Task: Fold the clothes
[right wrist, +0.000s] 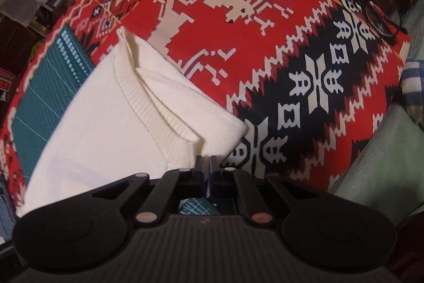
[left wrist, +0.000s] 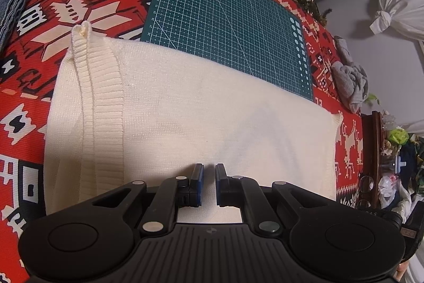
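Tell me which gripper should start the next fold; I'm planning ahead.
Probably right gripper: its nearly shut jaws sit at the sweater's corner. Left gripper hovers mid-panel, no edge between its jaws.

Cream knit sweater (left wrist: 190, 108) (ribbed hem), woven red cloth (right wrist: 265, 44), matt green mat (left wrist: 225, 12), blk plastic left claw (left wrist: 209, 183)

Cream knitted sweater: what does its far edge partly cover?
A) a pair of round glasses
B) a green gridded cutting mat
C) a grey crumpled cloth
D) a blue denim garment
B: in the left wrist view the cream knitted sweater overlaps the near edge of the green gridded cutting mat.
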Tool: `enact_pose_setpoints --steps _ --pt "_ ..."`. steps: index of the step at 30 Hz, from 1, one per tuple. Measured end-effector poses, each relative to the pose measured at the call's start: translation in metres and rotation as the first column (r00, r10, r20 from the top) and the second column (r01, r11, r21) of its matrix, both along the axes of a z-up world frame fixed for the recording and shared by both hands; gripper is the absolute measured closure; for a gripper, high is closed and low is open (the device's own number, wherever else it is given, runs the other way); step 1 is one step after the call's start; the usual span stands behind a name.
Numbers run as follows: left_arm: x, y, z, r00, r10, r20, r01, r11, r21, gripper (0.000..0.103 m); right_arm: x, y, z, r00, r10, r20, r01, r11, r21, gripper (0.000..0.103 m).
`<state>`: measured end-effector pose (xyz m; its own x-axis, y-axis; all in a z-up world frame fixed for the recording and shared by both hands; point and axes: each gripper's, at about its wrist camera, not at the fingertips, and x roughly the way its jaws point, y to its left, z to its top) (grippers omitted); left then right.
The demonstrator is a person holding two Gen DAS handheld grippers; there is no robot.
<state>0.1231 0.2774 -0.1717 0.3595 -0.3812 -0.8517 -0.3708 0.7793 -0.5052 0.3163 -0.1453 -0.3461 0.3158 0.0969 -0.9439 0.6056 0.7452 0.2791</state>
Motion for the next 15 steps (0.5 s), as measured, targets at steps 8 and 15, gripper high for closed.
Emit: enact_pose_setpoints --steps 8,15 --pt "-0.001 0.006 0.001 1.000 0.018 0.007 -0.018 1.000 -0.001 0.096 0.020 0.030 0.013 0.986 0.136 0.097 -0.134 0.991 -0.022 0.099" --pt "-0.003 0.015 0.001 0.999 0.051 0.003 -0.051 0.999 0.002 0.096 0.053 0.042 0.005 0.978 0.187 0.094 -0.185 0.982 -0.037 0.099"
